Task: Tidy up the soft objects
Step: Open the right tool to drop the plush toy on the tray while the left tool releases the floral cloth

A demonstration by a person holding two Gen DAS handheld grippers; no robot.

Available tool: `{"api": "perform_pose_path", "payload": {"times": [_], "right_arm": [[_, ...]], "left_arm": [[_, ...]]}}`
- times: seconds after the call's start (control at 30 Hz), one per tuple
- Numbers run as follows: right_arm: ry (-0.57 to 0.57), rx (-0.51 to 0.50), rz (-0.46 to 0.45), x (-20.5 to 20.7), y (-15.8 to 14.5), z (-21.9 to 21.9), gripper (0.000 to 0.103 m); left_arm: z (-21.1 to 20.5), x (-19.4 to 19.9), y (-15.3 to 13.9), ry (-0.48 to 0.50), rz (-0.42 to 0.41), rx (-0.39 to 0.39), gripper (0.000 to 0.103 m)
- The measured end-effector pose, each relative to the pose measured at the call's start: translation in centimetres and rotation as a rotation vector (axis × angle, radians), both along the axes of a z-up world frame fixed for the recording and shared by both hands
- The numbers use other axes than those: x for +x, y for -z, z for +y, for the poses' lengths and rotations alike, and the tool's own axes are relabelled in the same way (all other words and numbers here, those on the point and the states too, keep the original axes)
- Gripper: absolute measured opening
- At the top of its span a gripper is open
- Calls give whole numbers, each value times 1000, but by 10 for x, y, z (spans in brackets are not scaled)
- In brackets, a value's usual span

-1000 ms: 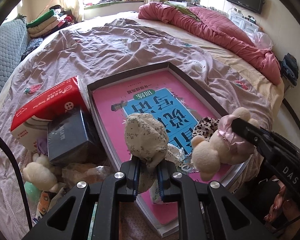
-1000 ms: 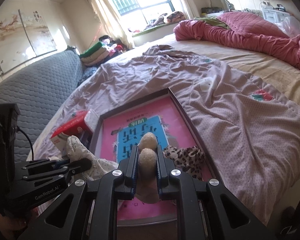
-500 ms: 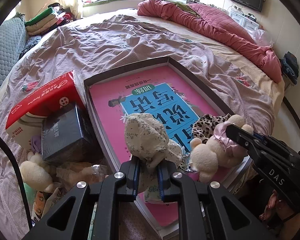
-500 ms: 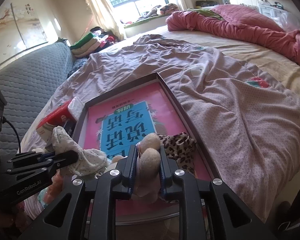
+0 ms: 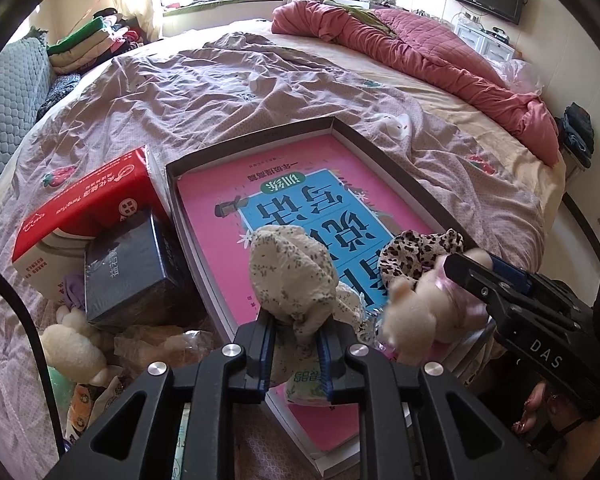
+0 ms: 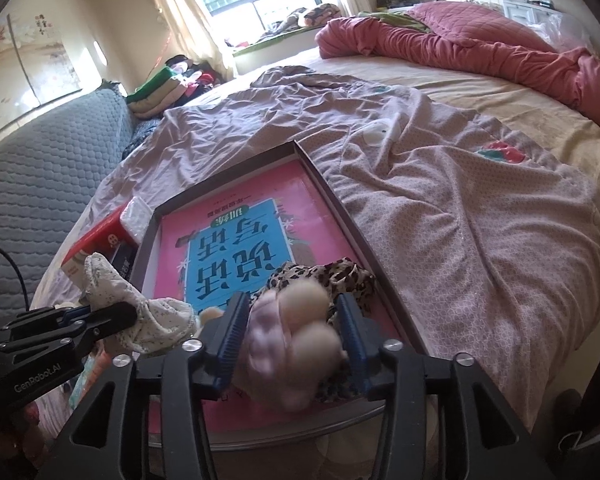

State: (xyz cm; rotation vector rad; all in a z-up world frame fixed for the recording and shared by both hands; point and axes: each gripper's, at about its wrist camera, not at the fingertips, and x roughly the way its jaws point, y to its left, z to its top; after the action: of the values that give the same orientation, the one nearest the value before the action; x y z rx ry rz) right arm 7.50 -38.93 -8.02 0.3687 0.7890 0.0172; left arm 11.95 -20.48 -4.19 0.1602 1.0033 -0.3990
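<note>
- The left gripper (image 5: pixel 296 354) has its jaws pinching the floral cloth (image 5: pixel 290 276), which bunches up above the fingers over the near end of the shallow box (image 5: pixel 374 142).
- The right gripper (image 6: pixel 292 340) has jaws that have just been opening; they now stand spread, with the plush bear (image 6: pixel 296 344) between them, blurred, and gaps show between it and the pads (image 6: pixel 231 330).
- In the left wrist view the bear (image 5: pixel 414 312) sits at the near right part of the box, just beside the leopard-print scrunchie (image 5: pixel 410 254).
- The box lies near the foot edge of the bed (image 5: pixel 220 92), on a mauve sheet, and is lined with a pink and blue printed board (image 5: pixel 300 196).
- Left of the box sit a red and white carton (image 5: pixel 84 208) and a dark box (image 5: pixel 128 268), touching each other.
- Another cream plush toy (image 5: pixel 70 346) lies nearer the bed's edge, below the dark box.
- A pink quilt (image 5: pixel 420 48) is heaped along the far right side of the bed.
</note>
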Motion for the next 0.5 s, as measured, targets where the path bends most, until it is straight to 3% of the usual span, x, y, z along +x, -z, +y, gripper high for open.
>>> {"api": "perform_pose_path", "payload": {"times": [0.13,0.33,0.5], "right_arm": [[11,-30,-8,-1,-4,1,61],[20,-59,-15,-3,-10,2,65],[22,-81,-42,-6,-20,4,72]], "left_arm": [[0,0,-1,-3,-3,7,28],[6,0,-5,-17,-9,1,45],[10,0,-10,-23,-23,-5,52]]}}
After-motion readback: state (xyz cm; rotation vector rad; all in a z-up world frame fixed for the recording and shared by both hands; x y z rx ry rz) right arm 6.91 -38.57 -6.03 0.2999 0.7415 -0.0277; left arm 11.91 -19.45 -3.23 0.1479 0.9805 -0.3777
